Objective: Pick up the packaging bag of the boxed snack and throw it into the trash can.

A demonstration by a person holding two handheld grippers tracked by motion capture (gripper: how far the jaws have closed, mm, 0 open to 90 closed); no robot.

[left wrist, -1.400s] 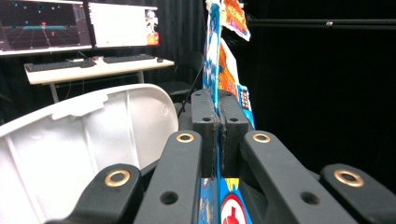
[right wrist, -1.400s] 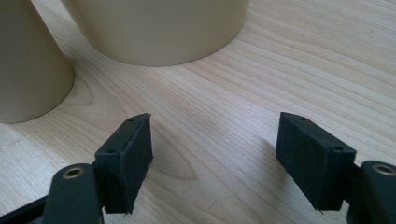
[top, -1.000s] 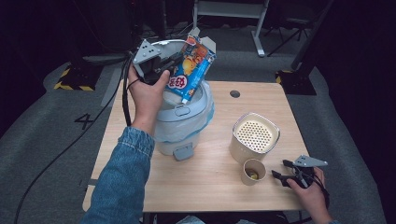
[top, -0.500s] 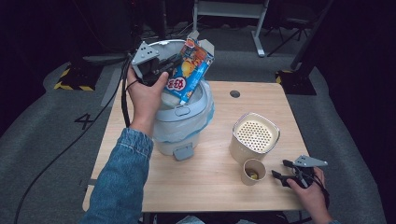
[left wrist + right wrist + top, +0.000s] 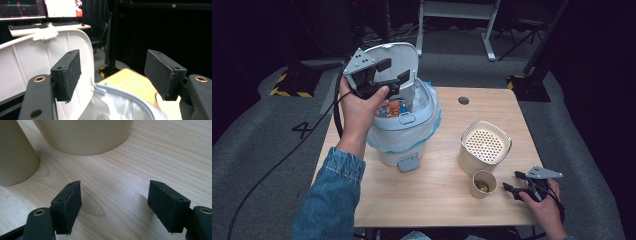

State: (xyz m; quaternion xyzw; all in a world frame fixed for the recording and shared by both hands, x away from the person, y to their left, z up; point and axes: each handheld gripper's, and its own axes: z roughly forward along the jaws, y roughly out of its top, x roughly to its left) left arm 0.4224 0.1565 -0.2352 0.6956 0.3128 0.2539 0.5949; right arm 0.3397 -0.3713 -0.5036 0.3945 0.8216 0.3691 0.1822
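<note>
1. The left tongs (image 5: 384, 82) are hovering over the white bin (image 5: 404, 127), jaws spread wide and gripping nothing — the colourful snack packet (image 5: 391, 107) is lying inside the bin, beneath the raised lid (image 5: 404, 55).
2. The right tongs (image 5: 517, 182) are resting on the tabletop (image 5: 437, 190), wide open and empty, just beside the paper cup (image 5: 483, 183) and perforated canister (image 5: 486, 145).
3. Judging by this, the drop-off step is finishing — next probably calls for closing the lid or taking the cup.

Bright light falls on the counter (image 5: 442, 200); surroundings are dark. The pictures are soft, and the jaws cast faint shadows.
</note>
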